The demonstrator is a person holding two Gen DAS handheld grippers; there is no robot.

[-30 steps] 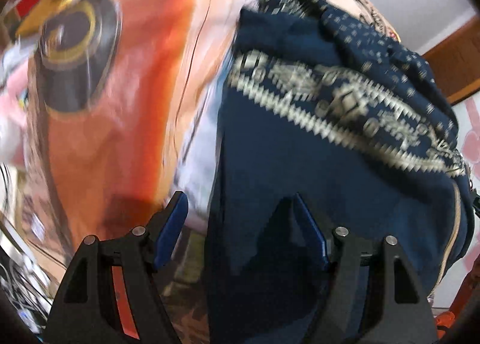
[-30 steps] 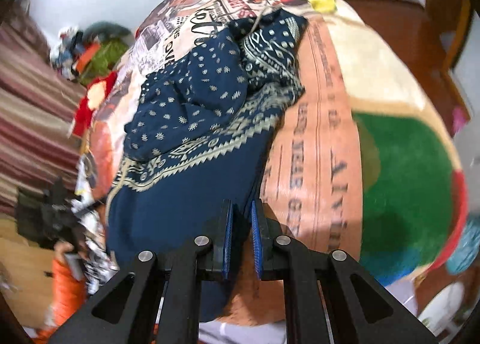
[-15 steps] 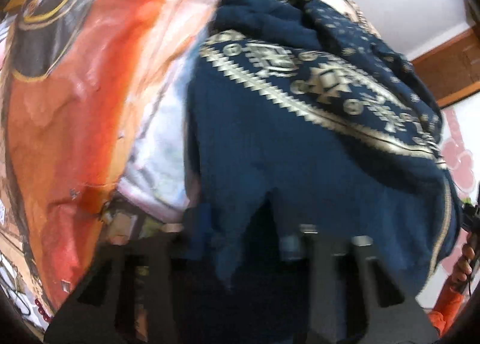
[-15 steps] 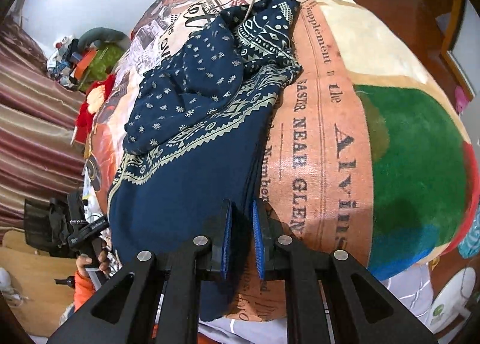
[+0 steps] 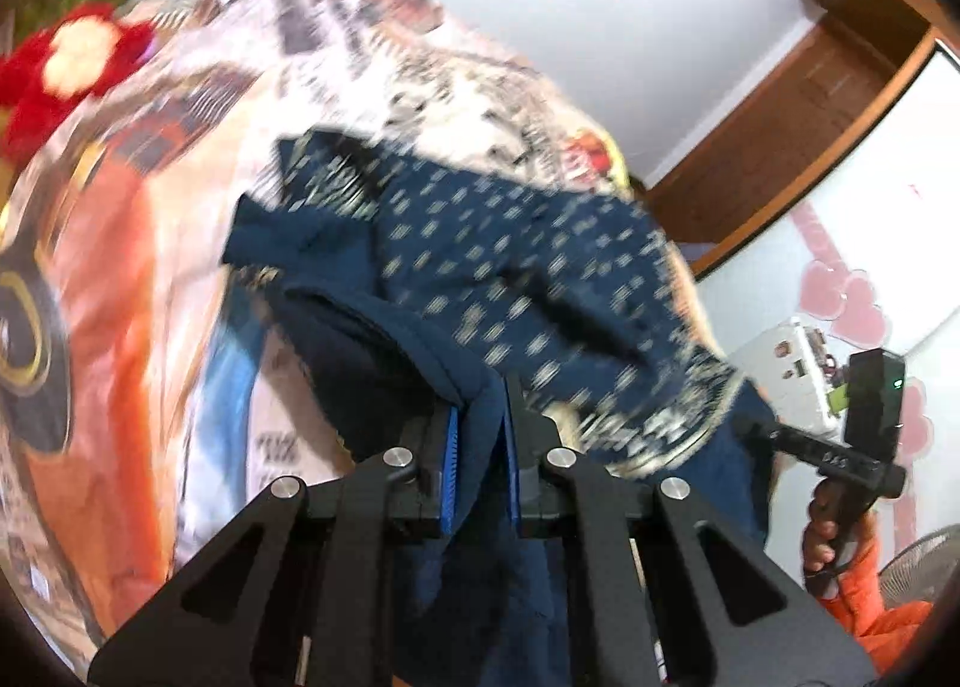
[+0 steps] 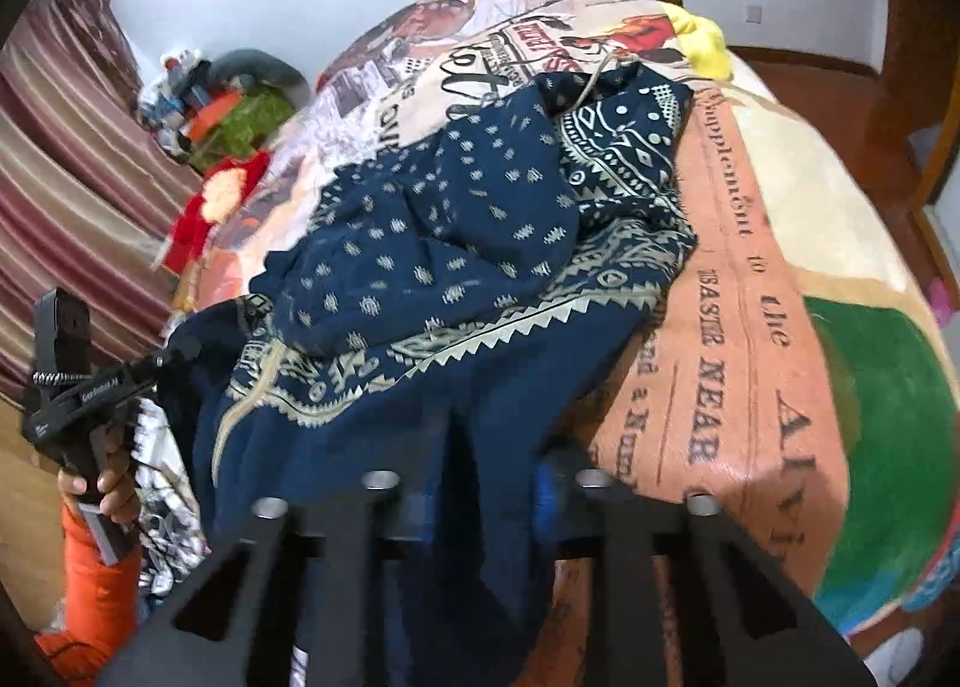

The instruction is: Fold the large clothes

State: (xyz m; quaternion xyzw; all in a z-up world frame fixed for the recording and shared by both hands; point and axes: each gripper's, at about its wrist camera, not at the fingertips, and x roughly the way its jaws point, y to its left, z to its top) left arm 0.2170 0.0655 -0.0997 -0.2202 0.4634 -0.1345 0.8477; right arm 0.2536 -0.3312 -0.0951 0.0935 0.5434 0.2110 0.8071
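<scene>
Left wrist view: the left gripper [image 5: 480,435] jaws are closing, navy garment [image 5: 510,273] hem pinched between them, lifted off the bed [image 5: 120,279].
Right wrist view: the right gripper [image 6: 480,483] jaws are clenched on the garment's near edge.
Technique: both corners should be raised evenly and the hem kept taut.

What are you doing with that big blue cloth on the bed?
A person is folding a navy patterned garment that lies on a bed with a printed blanket. The left gripper has its jaws closing on one edge of the cloth. The right gripper has the near edge between its jaws. Most of it is still bunched up.
</scene>
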